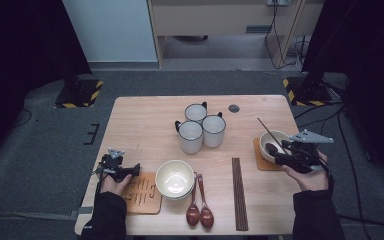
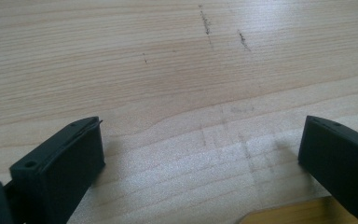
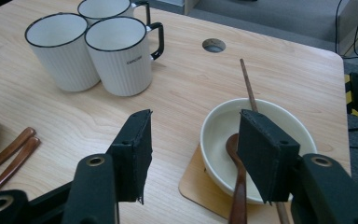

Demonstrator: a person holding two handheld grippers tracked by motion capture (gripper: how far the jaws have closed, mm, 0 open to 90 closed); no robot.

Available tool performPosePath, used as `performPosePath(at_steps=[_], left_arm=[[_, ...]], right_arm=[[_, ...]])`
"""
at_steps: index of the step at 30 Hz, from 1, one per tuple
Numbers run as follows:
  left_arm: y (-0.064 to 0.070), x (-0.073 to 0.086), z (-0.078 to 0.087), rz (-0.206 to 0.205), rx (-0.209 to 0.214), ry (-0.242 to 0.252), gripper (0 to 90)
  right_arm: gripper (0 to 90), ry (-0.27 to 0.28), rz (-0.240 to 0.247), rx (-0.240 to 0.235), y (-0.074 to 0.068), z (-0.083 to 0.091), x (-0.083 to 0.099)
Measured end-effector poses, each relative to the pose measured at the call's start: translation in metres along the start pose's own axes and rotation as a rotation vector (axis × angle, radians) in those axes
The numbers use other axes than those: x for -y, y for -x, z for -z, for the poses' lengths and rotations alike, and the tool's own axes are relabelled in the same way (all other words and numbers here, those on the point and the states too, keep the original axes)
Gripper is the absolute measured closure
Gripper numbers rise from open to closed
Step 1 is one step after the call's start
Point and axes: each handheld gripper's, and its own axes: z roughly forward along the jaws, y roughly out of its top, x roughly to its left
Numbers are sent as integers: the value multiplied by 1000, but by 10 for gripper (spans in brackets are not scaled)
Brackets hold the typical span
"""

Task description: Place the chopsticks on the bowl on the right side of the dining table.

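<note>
1. Jaws of my right gripper [image 3: 193,154] stood apart with nothing between them, hovering just beside the near rim of the white bowl [image 3: 279,116]; same gripper at the table's right edge in the high view [image 1: 286,155].
2. That bowl [image 1: 275,136] sat on a wooden coaster [image 3: 196,184], with a brown spoon [image 3: 237,186] lying in it and a chopstick [image 3: 248,84] leaning out over the far rim.
3. My left gripper [image 2: 200,154] was wide open too, empty, low over bare table [image 2: 168,70]; in the high view it was near the left edge [image 1: 130,170].
4. Second coaster [image 1: 142,192], with dark markings, lay just beside the left gripper; its corner showed by the right-hand jaw [image 2: 298,215].
5. Stacked bowls [image 1: 175,179] sat just right of that coaster, touching or overlapping its edge, couldn't tell which.
6. Two brown spoons [image 1: 200,207] lay side by side next to the stacked bowls.
7. Bundle of chopsticks [image 1: 238,192] lay lengthwise between the spoons and the right coaster.
8. Three white mugs [image 1: 200,127] clustered mid-table, touching each other.
</note>
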Motion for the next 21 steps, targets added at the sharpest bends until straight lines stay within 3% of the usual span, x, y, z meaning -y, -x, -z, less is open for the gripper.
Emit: performPosePath(at_steps=[21], left_arm=[[0,0,0,0,0,0,0]], right_arm=[[386,-2,8,-15,-31,-11,18]])
